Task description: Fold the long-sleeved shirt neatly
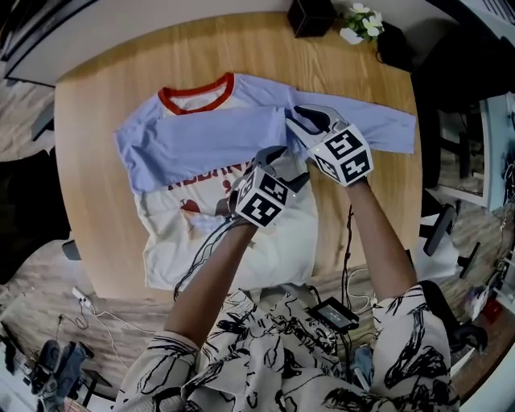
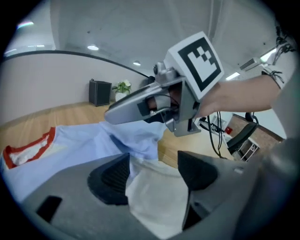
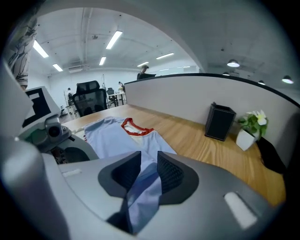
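Observation:
A long-sleeved shirt (image 1: 173, 249) with a white body, light blue sleeves and a red collar (image 1: 197, 92) lies flat on the round wooden table (image 1: 96, 105). One blue sleeve (image 1: 201, 137) is folded across the chest. The other sleeve (image 1: 386, 129) stretches to the right. My left gripper (image 2: 152, 164) is open above the white body cloth, near the middle of the shirt (image 1: 283, 165). My right gripper (image 3: 149, 171) hovers at the shoulder (image 1: 310, 121). A fold of blue sleeve (image 3: 140, 192) lies loose between its slightly parted jaws.
A black box (image 1: 311, 16) and a small white pot of flowers (image 1: 360, 22) stand at the table's far edge. Cables (image 1: 348, 257) and a black device (image 1: 331, 314) lie at the near edge by the person's lap. Office chairs and desks fill the room beyond.

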Demonstrator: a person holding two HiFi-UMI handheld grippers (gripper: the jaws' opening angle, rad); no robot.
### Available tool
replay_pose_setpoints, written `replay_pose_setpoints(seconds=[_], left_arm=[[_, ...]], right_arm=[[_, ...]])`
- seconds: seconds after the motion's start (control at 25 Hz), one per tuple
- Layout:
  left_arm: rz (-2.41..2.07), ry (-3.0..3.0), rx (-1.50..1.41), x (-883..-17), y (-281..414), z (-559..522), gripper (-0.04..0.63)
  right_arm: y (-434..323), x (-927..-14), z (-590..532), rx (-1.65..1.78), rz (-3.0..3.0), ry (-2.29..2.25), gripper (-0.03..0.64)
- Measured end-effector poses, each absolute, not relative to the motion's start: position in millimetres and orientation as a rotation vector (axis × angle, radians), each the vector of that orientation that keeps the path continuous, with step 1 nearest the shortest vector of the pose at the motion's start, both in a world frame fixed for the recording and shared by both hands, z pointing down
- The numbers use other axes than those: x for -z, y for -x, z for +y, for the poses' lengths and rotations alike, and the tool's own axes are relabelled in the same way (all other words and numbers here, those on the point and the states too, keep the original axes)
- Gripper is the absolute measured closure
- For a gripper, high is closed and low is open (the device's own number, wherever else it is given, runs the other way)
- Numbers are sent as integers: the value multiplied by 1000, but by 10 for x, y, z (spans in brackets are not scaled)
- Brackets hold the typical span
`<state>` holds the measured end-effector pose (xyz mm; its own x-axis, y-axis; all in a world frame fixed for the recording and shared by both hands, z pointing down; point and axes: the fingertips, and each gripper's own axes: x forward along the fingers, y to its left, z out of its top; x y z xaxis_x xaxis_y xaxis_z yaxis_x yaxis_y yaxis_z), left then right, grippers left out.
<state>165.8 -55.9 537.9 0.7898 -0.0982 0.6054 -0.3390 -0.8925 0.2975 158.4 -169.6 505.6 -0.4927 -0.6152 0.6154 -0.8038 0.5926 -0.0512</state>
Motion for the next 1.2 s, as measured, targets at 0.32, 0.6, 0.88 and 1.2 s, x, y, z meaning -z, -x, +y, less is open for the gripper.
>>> replay_pose_setpoints(seconds=[0.32, 0.6, 0.88, 1.2], left_arm=[[-473, -2841, -797, -4531, -1604, -978, 255], [-524, -2957, -713, -3879, -2274, -959, 253], [-371, -3081, -856, -3717, -3562, -798, 244], [-91, -3221, -1047, -4016, -4977, -653, 249]], right_arm=[[-2819, -4660, -1097, -555, -2062, -1824, 394], [-4331, -4944, -237, -640, -1721, -2205, 339], [-5166, -5015, 120, -795, -1726, -2274, 345], [-5714, -5215, 311, -870, -1685, -2230, 392]])
